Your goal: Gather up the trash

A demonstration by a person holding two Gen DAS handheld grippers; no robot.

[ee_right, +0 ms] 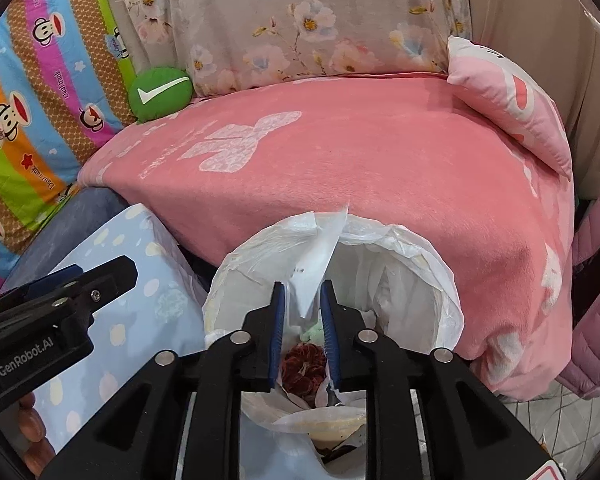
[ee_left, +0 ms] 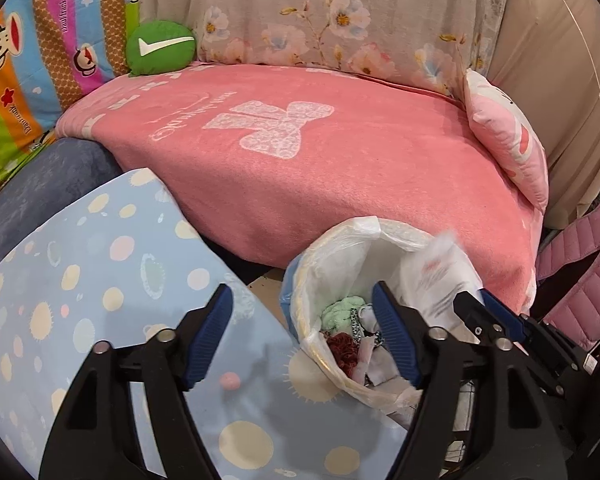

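Tongs first: the right gripper (ee_right: 303,334) hangs over the mouth of the lined trash bin (ee_right: 440,264), jaws parted a little, with a white scrap of paper (ee_right: 314,264) standing upright between them. Whether the pads touch the paper is hard to tell; it looks loose, its lower tip pointing into the bin and its top rising past the far rim. The left gripper (ee_left: 304,332) stands wide open and holds nothing, one finger over the spotted blue cushion (ee_left: 100,280), the other over the bin's near rim. The risk, as I judge it: a light, tall scrap could catch the bag's folded edge or drift, landing on the pink blanket (ee_right: 380,160) just behind instead of among the rubbish inside. Beyond lie a green cushion (ee_right: 160,92) and floral fabric.
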